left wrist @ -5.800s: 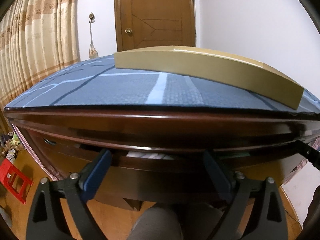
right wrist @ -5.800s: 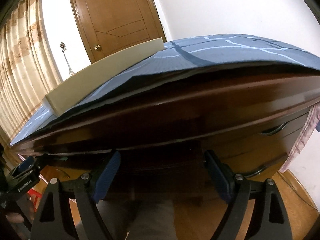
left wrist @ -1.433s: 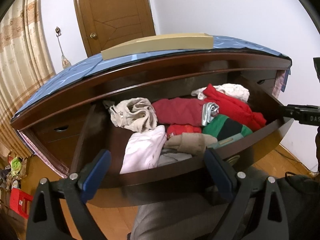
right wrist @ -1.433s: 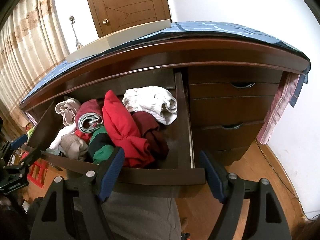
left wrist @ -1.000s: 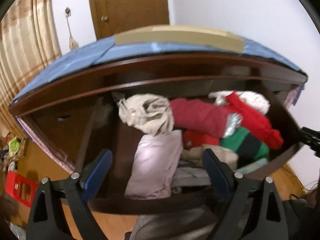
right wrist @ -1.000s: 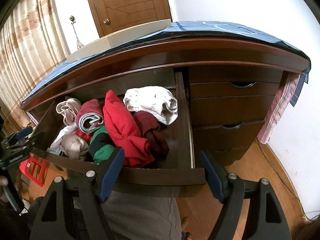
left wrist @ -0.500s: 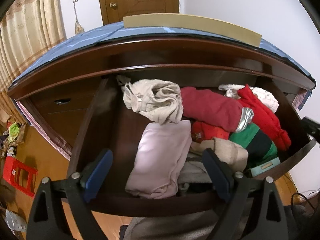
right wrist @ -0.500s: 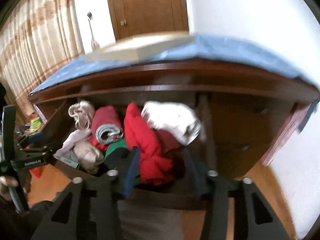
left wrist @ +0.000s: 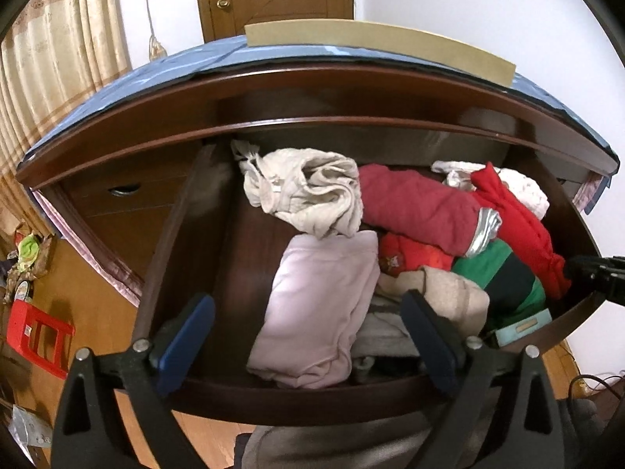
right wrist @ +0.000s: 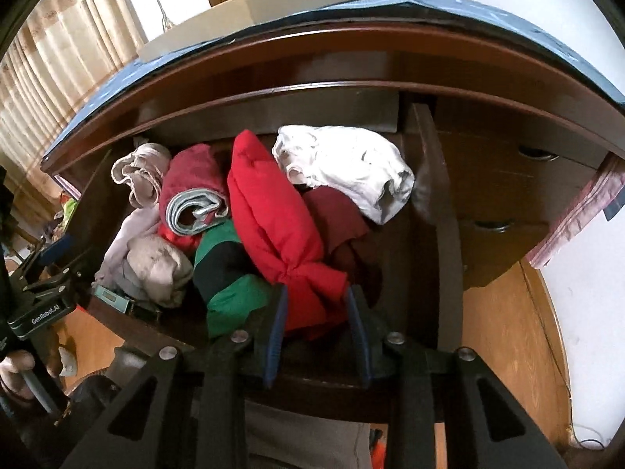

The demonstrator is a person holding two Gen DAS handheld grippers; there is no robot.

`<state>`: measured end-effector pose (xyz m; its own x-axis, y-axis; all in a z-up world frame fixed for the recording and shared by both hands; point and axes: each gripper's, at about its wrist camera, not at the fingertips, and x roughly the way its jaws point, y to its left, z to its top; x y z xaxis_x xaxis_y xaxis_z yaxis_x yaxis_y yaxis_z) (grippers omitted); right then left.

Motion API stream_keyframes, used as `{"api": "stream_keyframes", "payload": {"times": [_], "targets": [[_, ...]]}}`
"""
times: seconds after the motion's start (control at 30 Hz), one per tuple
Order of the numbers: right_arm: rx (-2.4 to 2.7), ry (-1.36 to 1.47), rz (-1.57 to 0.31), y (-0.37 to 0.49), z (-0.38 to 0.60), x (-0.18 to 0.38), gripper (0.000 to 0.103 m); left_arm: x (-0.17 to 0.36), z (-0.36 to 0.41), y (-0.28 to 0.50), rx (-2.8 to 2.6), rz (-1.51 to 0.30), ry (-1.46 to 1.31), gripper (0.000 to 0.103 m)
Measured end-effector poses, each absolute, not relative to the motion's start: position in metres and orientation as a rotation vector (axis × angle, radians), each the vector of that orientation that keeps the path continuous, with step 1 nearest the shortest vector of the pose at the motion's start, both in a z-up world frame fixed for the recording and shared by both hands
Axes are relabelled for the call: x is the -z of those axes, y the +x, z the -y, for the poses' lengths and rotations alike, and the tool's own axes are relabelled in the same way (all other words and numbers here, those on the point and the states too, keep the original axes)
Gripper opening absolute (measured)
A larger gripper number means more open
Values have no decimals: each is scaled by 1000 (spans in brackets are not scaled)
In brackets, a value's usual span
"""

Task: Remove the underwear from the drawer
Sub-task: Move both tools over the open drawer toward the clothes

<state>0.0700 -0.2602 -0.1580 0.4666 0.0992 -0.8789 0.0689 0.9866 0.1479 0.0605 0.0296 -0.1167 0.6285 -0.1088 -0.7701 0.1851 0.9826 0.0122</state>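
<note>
Right wrist view first: my right hand-held gripper (right wrist: pixel 316 324) has just been closing, and its blue pads now pinch the near end of the bright red underwear (right wrist: pixel 273 219). That red piece is a long roll lying in the open drawer (right wrist: pixel 429 211), its long axis running from the pads away toward the back of the drawer, leaning a little left at the far end, with a knotted-looking bunch just ahead of the jaws. A green and black garment (right wrist: pixel 230 273) lies against its left side, a dark maroon cloth (right wrist: pixel 340 219) against its right, and a crumpled white piece (right wrist: pixel 351 168) sits behind at the right rear. Further left are a rolled crimson garment with a grey band (right wrist: pixel 191 191) and a beige bundle (right wrist: pixel 156 265).

From the left wrist, my left hand-held gripper (left wrist: pixel 308 340) hangs wide open, holding nothing, over the drawer's front edge, above a folded pale pink garment (left wrist: pixel 320 305). A cream crumpled piece (left wrist: pixel 304 191) lies beyond it. A blue cloth (left wrist: pixel 156 74) covers the dresser top.
</note>
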Motion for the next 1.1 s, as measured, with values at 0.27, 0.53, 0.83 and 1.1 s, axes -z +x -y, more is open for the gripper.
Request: {"api": "stream_keyframes", "payload": {"times": [0.27,0.53,0.83,1.1], "targets": [[-26,142,-1098,64,254,154,34,113,-31,58,188,-887,104,94],[-16,139,-1090,65,255,154,34,111,-27,54,183,-872,115,93],[-17,153,-1055,60,256,154,34,113,-33,55,191,-888,62,93],[-12,142,-971,53,256,153,36,114,-35,55,162,-876,54,99]]}}
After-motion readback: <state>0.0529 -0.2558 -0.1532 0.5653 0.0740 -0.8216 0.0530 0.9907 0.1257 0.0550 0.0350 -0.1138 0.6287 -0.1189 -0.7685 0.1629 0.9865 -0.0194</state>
